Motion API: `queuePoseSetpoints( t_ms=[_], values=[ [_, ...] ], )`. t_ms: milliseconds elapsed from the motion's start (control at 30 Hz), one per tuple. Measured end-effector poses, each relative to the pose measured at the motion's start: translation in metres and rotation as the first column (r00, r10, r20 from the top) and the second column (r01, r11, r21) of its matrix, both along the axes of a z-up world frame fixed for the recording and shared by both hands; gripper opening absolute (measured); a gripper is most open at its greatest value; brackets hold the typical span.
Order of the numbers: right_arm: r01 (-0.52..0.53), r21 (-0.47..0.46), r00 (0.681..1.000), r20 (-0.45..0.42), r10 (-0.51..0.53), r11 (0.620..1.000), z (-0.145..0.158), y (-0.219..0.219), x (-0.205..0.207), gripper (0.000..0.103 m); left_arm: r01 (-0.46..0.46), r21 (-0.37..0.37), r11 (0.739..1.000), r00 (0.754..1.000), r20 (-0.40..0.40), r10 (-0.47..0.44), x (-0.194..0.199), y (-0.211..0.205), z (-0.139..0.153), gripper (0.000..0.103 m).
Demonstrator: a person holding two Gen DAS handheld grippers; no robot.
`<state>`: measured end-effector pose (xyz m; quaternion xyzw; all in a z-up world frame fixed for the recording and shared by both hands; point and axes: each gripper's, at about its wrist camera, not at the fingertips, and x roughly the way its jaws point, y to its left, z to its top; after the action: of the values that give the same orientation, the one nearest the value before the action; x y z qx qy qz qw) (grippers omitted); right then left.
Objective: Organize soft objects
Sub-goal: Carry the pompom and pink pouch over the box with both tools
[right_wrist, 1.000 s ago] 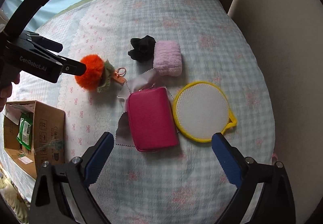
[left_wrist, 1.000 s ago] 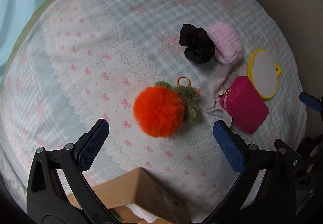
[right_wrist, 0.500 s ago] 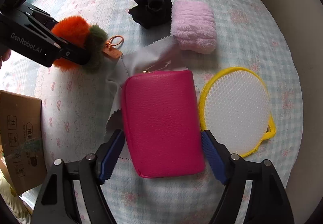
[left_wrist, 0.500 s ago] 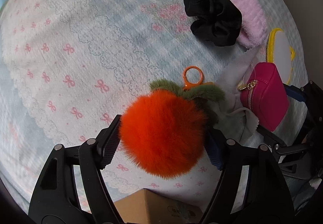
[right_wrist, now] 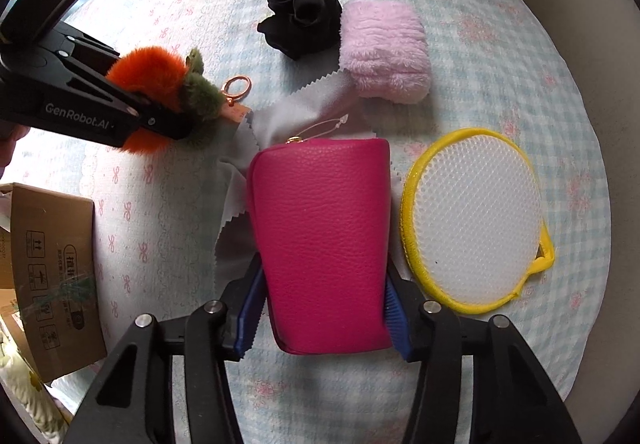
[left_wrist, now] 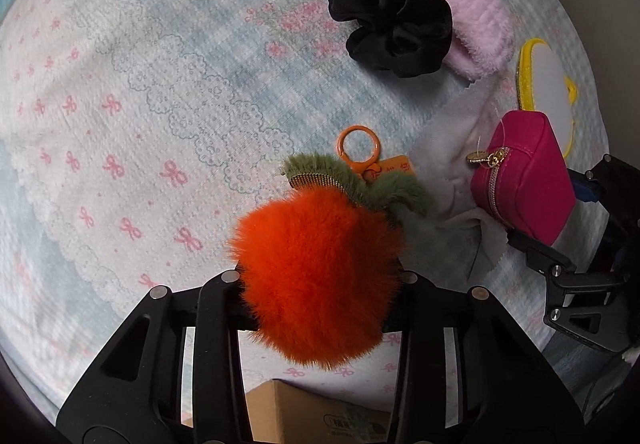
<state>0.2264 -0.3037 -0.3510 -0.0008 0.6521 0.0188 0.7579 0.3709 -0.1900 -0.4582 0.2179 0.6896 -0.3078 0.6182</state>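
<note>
My left gripper (left_wrist: 320, 284) is shut on the fluffy orange pompom keychain (left_wrist: 316, 268), which has green leaves and an orange clip ring (left_wrist: 357, 148); the pair also shows in the right wrist view (right_wrist: 156, 84). My right gripper (right_wrist: 320, 308) is shut on the magenta zip pouch (right_wrist: 324, 236), its blue pads (right_wrist: 250, 316) pressing both sides. The pouch (left_wrist: 524, 184) lies partly on a grey cloth (right_wrist: 280, 116). A black scrunchie (right_wrist: 304, 20), a pink fuzzy pad (right_wrist: 384, 48) and a yellow-rimmed mesh disc (right_wrist: 472, 220) lie on the checked bedspread (right_wrist: 500, 44).
A cardboard box (right_wrist: 52, 268) stands at the left near the bed's edge, also below my left gripper (left_wrist: 316, 416). A beige wall or cushion (right_wrist: 580, 4) borders the right side. The bow-patterned sheet (left_wrist: 120, 124) stretches to the left.
Both grippers came down and forward. The left closed on the orange pompom, the right closed on the magenta pouch.
</note>
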Motion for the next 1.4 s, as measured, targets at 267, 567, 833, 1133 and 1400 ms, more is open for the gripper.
queuePoseSetpoints(
  t_ms=[267,567,833,1133,1400],
  values=[
    [0.024,0.031,1.0,0.014,-0.025,0.999,0.013,-0.01,-0.004,0.043,-0.026,-0.022,0.999,0.999,0.02,0.026,-0.002,-0.005,0.03,0.034],
    [0.037,0.034,0.997,0.059,-0.039,0.999,0.045,-0.02,-0.007,0.042,-0.082,-0.058,0.995,0.994,0.071,0.087,0.004,0.005,0.085,0.033],
    [0.035,0.034,0.991,0.128,-0.039,0.999,0.096,-0.013,-0.019,0.04,-0.165,-0.128,0.978,0.973,0.141,0.183,-0.011,0.03,0.159,0.033],
    [-0.05,0.015,0.975,0.218,0.045,0.999,0.172,0.002,-0.041,0.04,-0.32,-0.235,0.918,0.904,0.214,0.37,-0.069,0.067,0.23,0.033],
    [-0.208,0.025,0.936,0.297,0.192,0.978,0.242,0.044,-0.06,0.039,-0.462,-0.323,0.826,0.793,0.266,0.548,-0.138,0.118,0.284,0.033]
  ],
)
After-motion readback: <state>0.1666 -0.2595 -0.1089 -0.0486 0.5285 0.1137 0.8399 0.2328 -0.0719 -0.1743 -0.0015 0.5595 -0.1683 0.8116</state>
